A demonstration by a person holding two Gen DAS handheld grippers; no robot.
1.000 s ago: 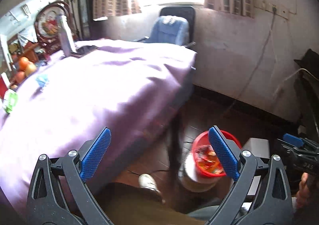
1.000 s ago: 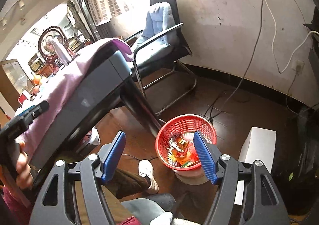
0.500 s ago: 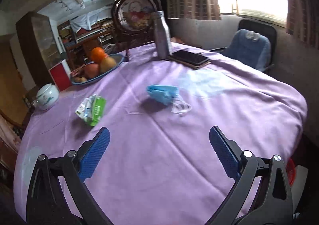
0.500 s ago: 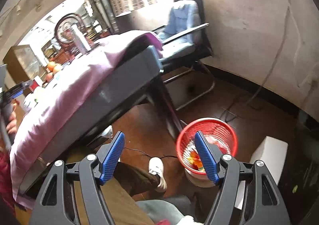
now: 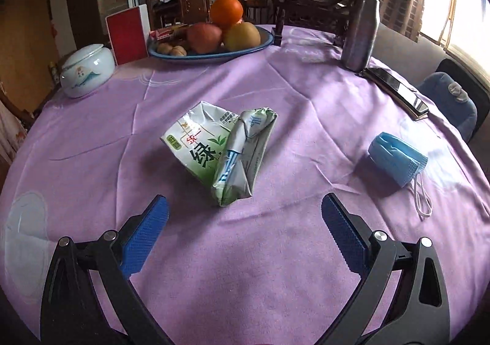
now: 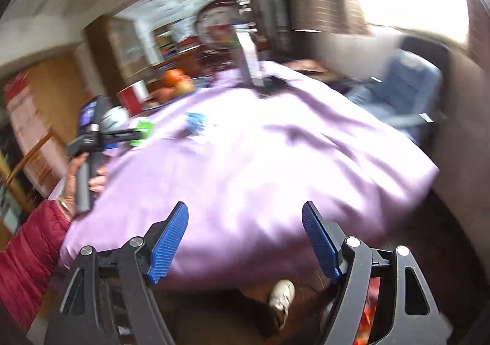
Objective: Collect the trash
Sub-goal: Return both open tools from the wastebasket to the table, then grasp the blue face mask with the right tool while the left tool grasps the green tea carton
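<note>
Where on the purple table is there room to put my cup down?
Bare cloth lies left of the crushed green carton, before the white jar, and between carton and blue mask. The back edge is crowded: fruit plate, red box, bottle, phone.

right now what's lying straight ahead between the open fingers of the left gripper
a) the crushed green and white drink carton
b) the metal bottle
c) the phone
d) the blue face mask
a: in the left wrist view the crushed drink carton lies on the purple tablecloth centred ahead of the open left gripper, while the face mask sits off to the right.
</note>
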